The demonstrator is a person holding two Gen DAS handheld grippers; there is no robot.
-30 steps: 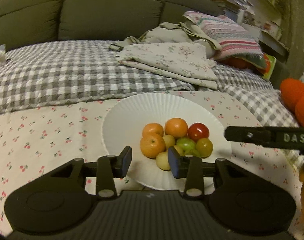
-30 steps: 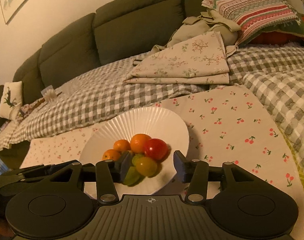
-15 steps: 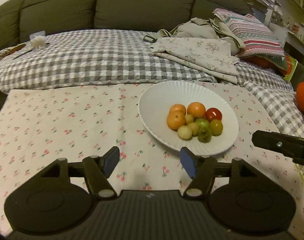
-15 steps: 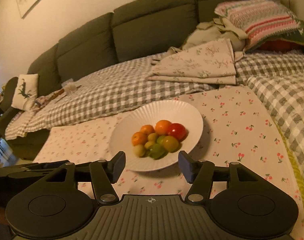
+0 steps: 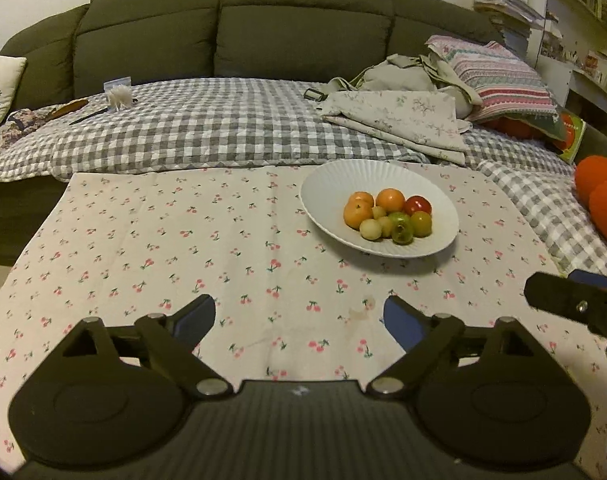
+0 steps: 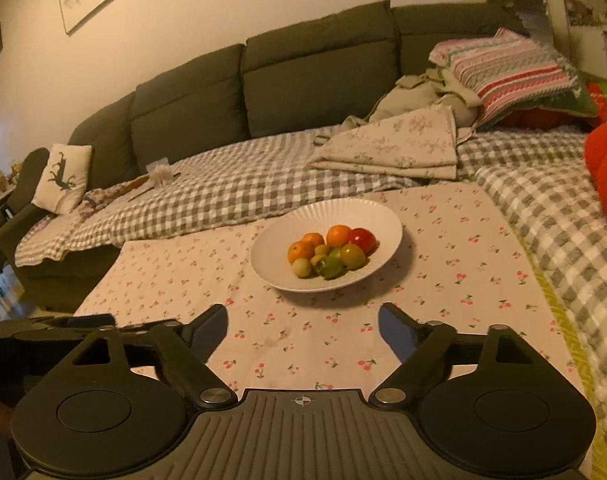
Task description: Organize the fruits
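Note:
A white ribbed plate (image 5: 335,188) (image 6: 367,216) sits on the cherry-print cloth (image 5: 183,248) (image 6: 443,288). On it lie orange fruits (image 5: 390,199) (image 6: 338,235), a red tomato (image 5: 419,204) (image 6: 363,239), green fruits (image 5: 402,233) (image 6: 330,266) and small pale ones (image 5: 370,229) (image 6: 301,267). My left gripper (image 5: 299,320) is open and empty, well short of the plate and to its left. My right gripper (image 6: 303,326) is open and empty too, pulled back in front of the plate; one of its fingers (image 5: 559,300) shows at the right edge of the left wrist view.
A dark sofa (image 5: 263,36) with a grey checked blanket (image 5: 223,128) runs behind the cloth. Folded floral fabric (image 5: 403,120) and a striped pillow (image 5: 499,76) lie at the back right. An orange knitted thing (image 5: 603,200) sits at the right edge.
Both grippers have drawn back from the plate and opened wider. A second ago their fingers were over the fruit; now the plate lies well ahead of them.

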